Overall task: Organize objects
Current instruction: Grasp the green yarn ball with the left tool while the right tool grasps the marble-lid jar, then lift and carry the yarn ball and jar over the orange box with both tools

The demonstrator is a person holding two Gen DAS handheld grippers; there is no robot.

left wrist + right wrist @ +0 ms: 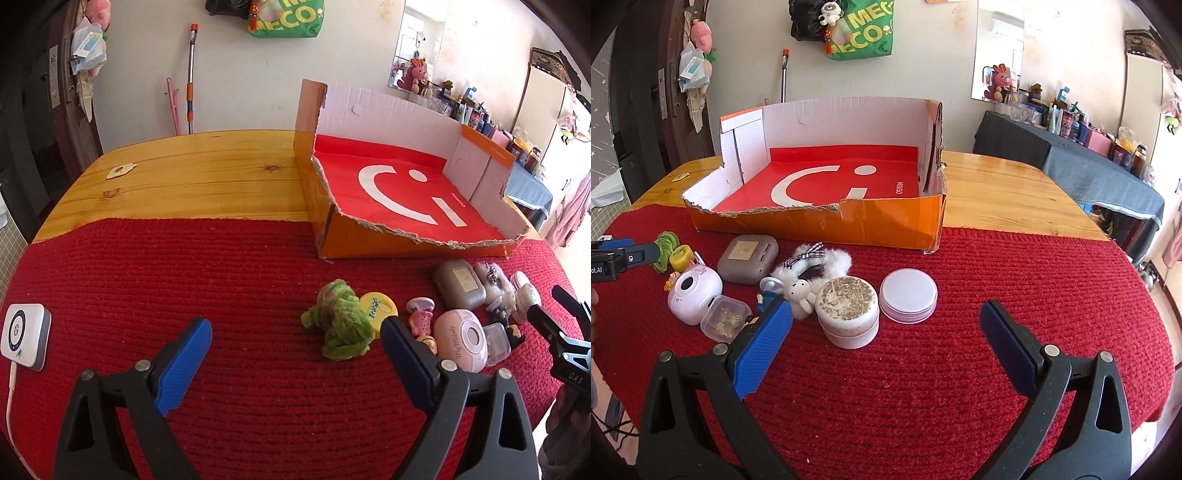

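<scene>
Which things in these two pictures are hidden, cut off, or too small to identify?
- Left wrist view: small pink figure and doll head, partly behind the left tool's right finger.
- Right wrist view: dark figurine, mostly behind the right tool's left finger.
- Right wrist view: clear plastic box, contents too small to identify.
- Left wrist view: white device, cable cut off by the picture edge.

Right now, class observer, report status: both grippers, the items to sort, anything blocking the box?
Left gripper open, empty. Right gripper open, empty. Small items, green plush among them, on red mat; orange box holds none. Path to box unobstructed.
</scene>
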